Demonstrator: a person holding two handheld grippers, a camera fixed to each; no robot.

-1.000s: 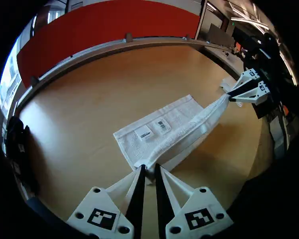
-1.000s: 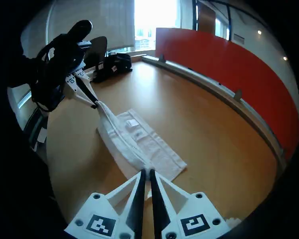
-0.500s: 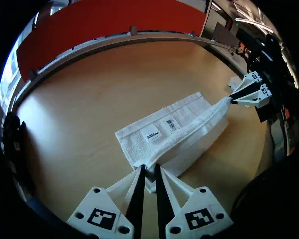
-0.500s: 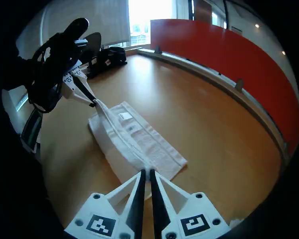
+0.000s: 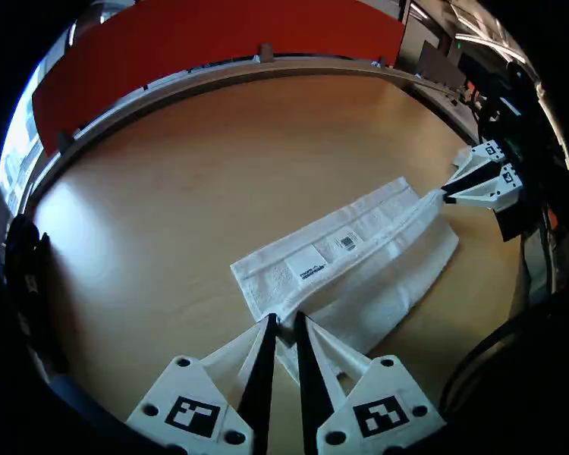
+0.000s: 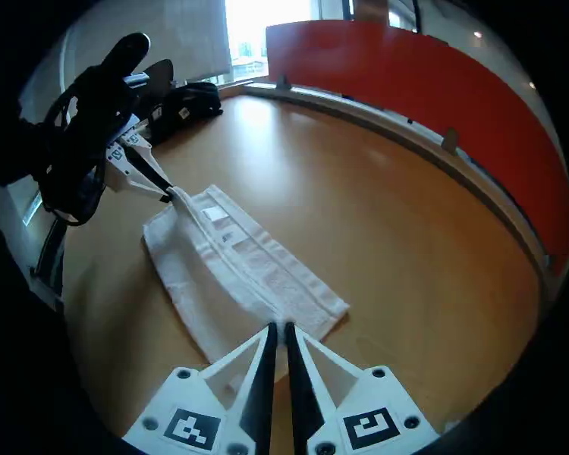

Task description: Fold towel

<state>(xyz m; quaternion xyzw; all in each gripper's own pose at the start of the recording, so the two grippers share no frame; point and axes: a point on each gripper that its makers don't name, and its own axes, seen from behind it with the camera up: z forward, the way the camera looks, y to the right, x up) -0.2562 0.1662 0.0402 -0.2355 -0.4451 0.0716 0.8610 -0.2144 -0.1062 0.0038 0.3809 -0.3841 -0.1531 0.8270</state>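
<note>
Towel (image 5: 360,265) lay stretched out long on the wooden table (image 5: 171,205), from the centre to the right of the left gripper view, and it was held at both ends! The left gripper (image 5: 283,322), at bottom centre, had its fingers pressed together on a bunched bit of the near short end, with just a slit between them. From there a raised crease ran up and right to the right gripper (image 5: 445,196), at the right edge of the frame, its tips pinching the far end. One layer lay flat above the crease and carried two small labels (image 5: 306,265). Another layer spread out below it toward the lower right. A red partition (image 5: 209,45) curved along the table's far edge across the top.

Over in the right gripper view, the right gripper (image 6: 278,327) sat at bottom centre, fingers closed on the towel's near end. The same crease climbed up and left to the left gripper (image 6: 169,197), left of centre, clamped on the other end, with its black handle (image 6: 80,144) behind it. That view brought in a black bag (image 6: 186,102) on the table at upper left. What it held could not be told. A bright window (image 6: 262,34) glowed above it.
</note>
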